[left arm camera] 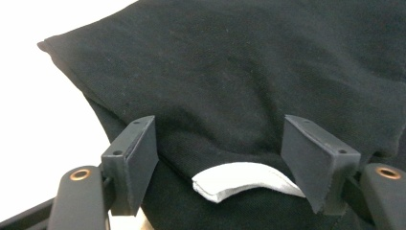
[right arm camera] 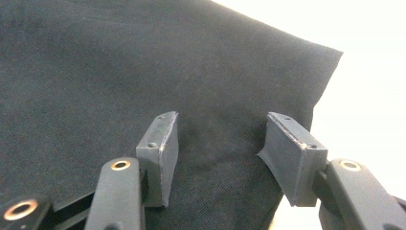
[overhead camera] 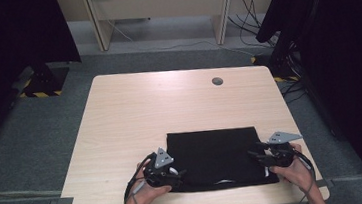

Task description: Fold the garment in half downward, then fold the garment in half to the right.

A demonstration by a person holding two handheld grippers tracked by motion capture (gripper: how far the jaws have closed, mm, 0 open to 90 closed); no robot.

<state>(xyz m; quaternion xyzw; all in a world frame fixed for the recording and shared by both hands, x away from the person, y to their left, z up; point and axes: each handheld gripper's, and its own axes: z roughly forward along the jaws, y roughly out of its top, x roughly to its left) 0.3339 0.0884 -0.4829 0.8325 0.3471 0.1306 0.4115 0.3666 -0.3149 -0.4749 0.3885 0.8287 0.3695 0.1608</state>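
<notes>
A folded black cloth lies flat on the wooden table near its front edge. My left gripper sits at the cloth's front left corner. In the left gripper view its jaws stand apart over the cloth, and the left gripper is open, with a white label lying between the pads. My right gripper rests at the cloth's right edge. In the right gripper view the right gripper is open above the cloth, its pads not pressing the fabric.
A round grey grommet sits at the table's far right. Beyond the table stands a light wooden desk. Black curtains hang at both sides, with cables on the floor at the back right.
</notes>
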